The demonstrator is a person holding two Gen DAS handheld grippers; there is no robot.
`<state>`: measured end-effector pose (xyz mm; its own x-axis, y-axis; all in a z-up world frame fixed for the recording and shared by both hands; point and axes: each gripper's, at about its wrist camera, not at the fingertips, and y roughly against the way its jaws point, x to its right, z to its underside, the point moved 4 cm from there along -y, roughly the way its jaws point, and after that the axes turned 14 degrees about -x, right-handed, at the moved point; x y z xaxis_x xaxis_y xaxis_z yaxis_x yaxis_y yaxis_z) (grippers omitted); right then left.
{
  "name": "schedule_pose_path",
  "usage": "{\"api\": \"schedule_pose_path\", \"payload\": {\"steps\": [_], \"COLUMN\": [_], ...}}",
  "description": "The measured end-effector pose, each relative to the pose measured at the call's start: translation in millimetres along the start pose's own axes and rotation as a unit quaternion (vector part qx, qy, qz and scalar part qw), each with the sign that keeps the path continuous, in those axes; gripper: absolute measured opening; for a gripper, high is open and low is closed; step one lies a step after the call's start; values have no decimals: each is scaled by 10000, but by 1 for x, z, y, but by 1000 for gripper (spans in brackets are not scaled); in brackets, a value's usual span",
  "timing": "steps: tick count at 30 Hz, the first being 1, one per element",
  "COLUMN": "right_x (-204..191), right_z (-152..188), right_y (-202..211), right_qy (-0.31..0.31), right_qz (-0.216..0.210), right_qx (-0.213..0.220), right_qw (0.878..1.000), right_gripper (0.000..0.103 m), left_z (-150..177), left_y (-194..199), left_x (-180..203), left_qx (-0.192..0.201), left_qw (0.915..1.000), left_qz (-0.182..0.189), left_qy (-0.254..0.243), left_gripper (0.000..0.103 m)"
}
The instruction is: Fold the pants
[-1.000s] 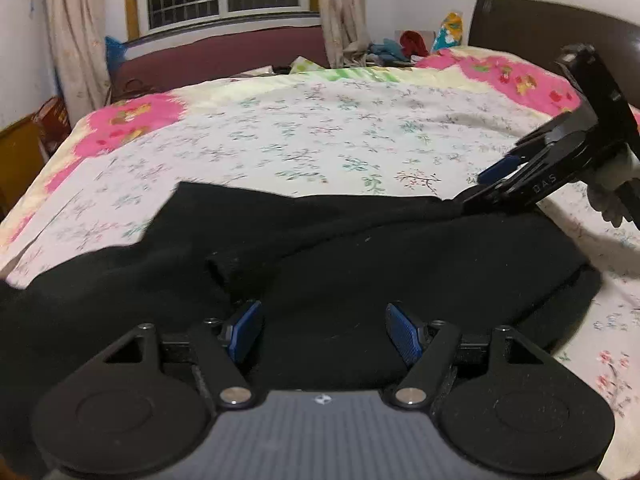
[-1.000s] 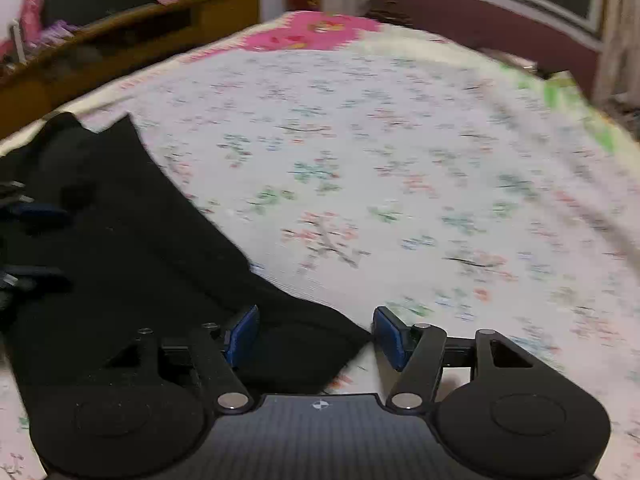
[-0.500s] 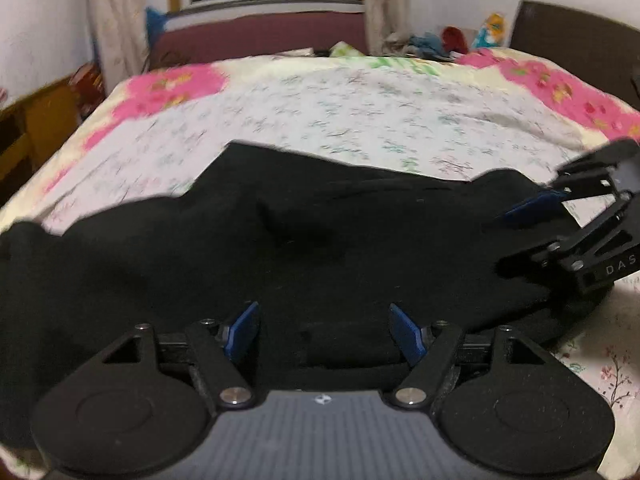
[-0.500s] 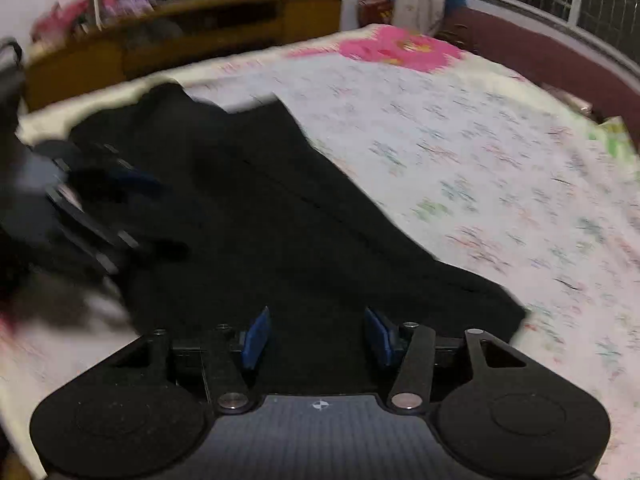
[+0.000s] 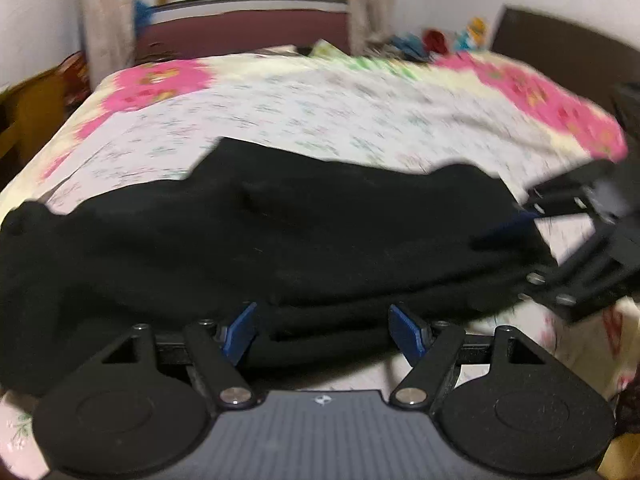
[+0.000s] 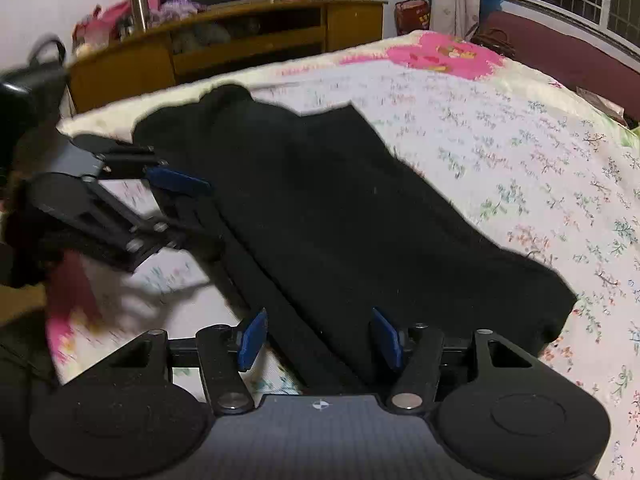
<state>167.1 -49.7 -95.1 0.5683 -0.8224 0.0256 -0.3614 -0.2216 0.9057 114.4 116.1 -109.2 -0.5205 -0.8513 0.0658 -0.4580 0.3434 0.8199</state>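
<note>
black pants point(image 6: 340, 208) lie lengthwise along the floral bedspread point(image 6: 520, 152) near edge; left gripper point(image 5: 324, 330) released, right gripper point(image 6: 320, 338) opening, pads off the cloth

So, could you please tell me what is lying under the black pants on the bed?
The black pants lie on the floral bedsheet, which shows all around them. Whether anything else lies beneath them cannot be seen, because the fabric covers it.

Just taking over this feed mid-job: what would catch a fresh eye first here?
The black pants lie spread across the near part of the floral bedsheet, already doubled into a long strip. Both tongs sit at its near edge: the left tongs open wide, and the right tongs with jaws opening and cloth between them. Behind the bed, a cluttered wooden cabinet lines the wall.
</note>
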Motion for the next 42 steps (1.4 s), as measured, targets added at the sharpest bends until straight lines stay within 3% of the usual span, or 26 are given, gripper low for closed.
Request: {"api": "schedule_pose_path", "payload": {"steps": [4, 11, 17, 25, 31, 33, 36, 37, 39, 40, 42], "right_x": [0, -14, -16, -41, -45, -51, -56, -54, -48, -46, -48], "right_z": [-7, -23, -49, -59, -65, -66, -66, -66, -70, -72, -76], "right_y": [-14, 13, -10, -55, -44, -52, -57, -58, -57, -57, -55], "right_qy": [23, 83, -121, 385, 325, 586, 784, 721, 526, 464, 315], "right_qz": [225, -161, -464, -170, -272, 40, 191, 164, 97, 49, -145], "right_qx": [-39, 311, 428, 260, 339, 303, 281, 260, 249, 222, 172], "right_qw": [9997, 9994, 9979, 9988, 9985, 9978, 9963, 9969, 9983, 9987, 9993], "right_gripper": [46, 47, 48, 53, 51, 61, 61, 59, 42, 39, 6], "left_z": [0, 6, 8, 18, 22, 23, 25, 26, 28, 28, 29], "left_y": [-20, -9, -1, 12, 17, 16, 19, 20, 22, 23, 27], "left_x": [3, -2, -8, -26, -37, -40, -41, -41, -44, -47, -53], "left_qx": [-344, -293, -244, -249, -144, -142, -126, -117, -101, -92, -41], "left_qw": [9989, 9989, 9992, 9987, 9987, 9986, 9989, 9989, 9989, 9988, 9984], "left_qz": [-316, -315, -312, -453, -371, -344, -344, -349, -349, -331, -240], "left_qy": [-51, -183, -80, 55, 305, 367, 308, 283, 300, 354, 520], "left_gripper": [81, 82, 82, 82, 82, 82, 82, 82, 82, 82, 82]}}
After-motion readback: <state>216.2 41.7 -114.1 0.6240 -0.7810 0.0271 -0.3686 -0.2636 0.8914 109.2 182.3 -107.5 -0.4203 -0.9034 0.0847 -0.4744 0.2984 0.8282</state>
